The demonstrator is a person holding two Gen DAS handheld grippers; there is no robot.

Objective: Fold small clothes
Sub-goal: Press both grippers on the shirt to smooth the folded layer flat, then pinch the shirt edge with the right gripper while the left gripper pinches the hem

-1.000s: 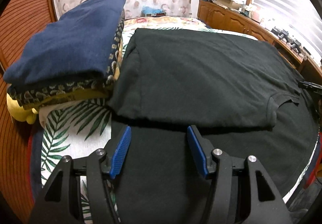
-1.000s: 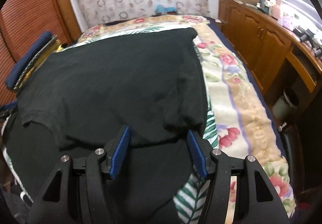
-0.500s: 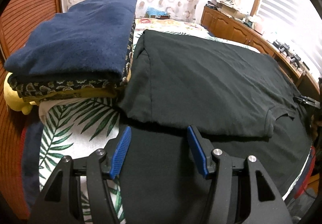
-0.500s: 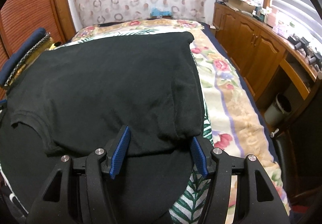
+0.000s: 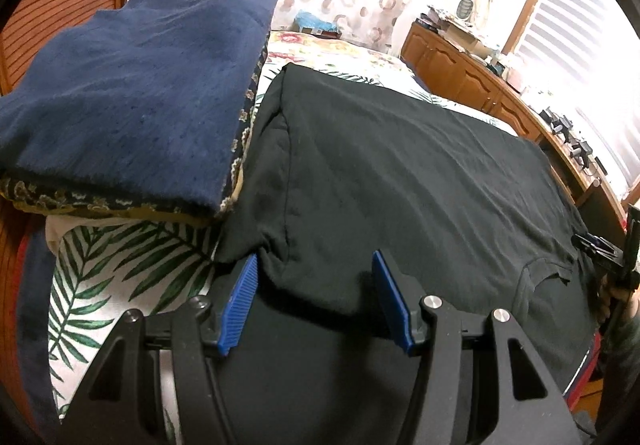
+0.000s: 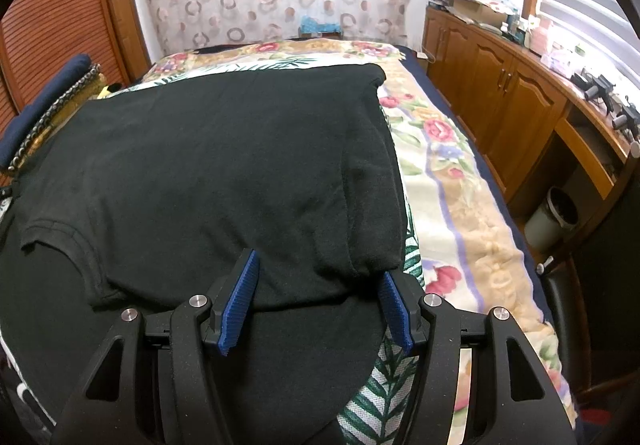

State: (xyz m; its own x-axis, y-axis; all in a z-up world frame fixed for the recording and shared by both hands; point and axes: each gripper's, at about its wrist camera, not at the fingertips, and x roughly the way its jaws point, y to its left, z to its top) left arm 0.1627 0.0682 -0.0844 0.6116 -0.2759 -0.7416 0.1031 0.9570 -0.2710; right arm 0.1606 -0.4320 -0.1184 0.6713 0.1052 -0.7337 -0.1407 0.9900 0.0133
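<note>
A black T-shirt lies spread on the bed, its upper part folded down over the lower part. It also shows in the right wrist view. My left gripper is open, its blue pads either side of the fold's near left corner. My right gripper is open, its pads either side of the fold's near right corner by the folded-in sleeve. The right gripper shows at the right edge of the left wrist view.
A stack of folded blankets with a navy one on top sits on the bed left of the shirt. The bed has a palm-leaf sheet and a floral blanket. Wooden cabinets and a bin stand on the right.
Both grippers have moved forward, so the folded edge's corners now sit between their open pads. The shirt itself has not moved.
</note>
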